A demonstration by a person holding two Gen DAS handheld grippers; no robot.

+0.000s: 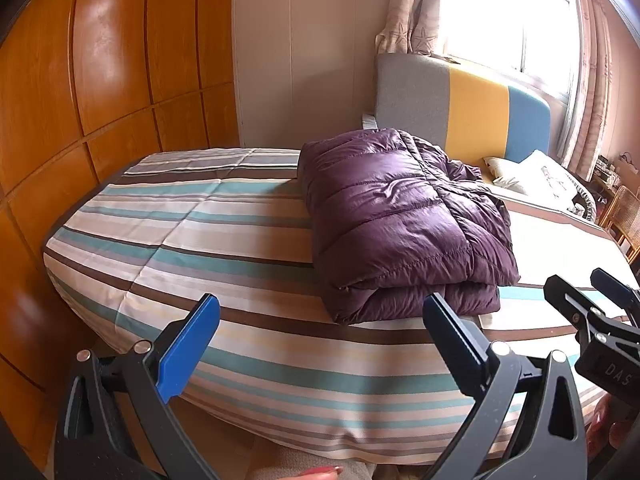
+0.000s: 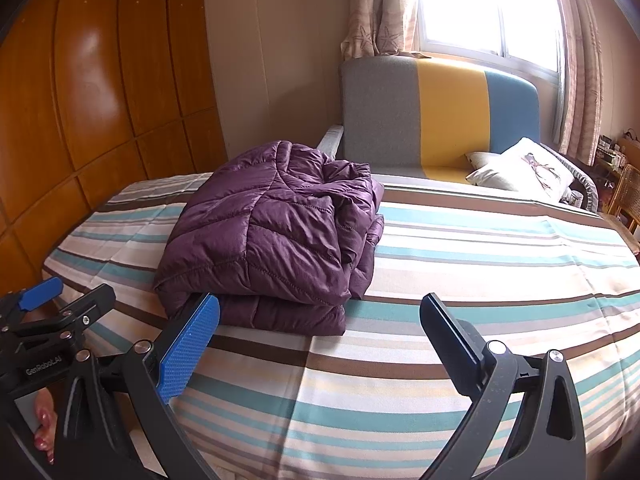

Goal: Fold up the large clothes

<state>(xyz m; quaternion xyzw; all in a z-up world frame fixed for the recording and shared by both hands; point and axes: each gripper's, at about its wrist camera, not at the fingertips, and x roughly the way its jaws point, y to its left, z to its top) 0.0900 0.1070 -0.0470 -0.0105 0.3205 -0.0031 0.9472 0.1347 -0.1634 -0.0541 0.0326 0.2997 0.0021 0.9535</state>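
A purple quilted down jacket (image 1: 404, 220) lies folded into a thick bundle on the striped bed; it also shows in the right wrist view (image 2: 276, 232). My left gripper (image 1: 320, 336) is open and empty, held back from the bed's near edge, with the jacket just beyond its right finger. My right gripper (image 2: 320, 336) is open and empty, with the jacket's near fold just behind its left finger. The right gripper (image 1: 592, 300) shows at the right edge of the left wrist view, and the left gripper (image 2: 60, 300) shows at the left edge of the right wrist view.
The striped bed cover (image 1: 200, 220) (image 2: 480, 248) spreads around the jacket. A grey, yellow and blue headboard (image 2: 436, 116) and pillows (image 2: 524, 168) are at the far end. Wooden wardrobe doors (image 1: 100, 80) stand on the left. A wicker chair (image 2: 628, 192) is at far right.
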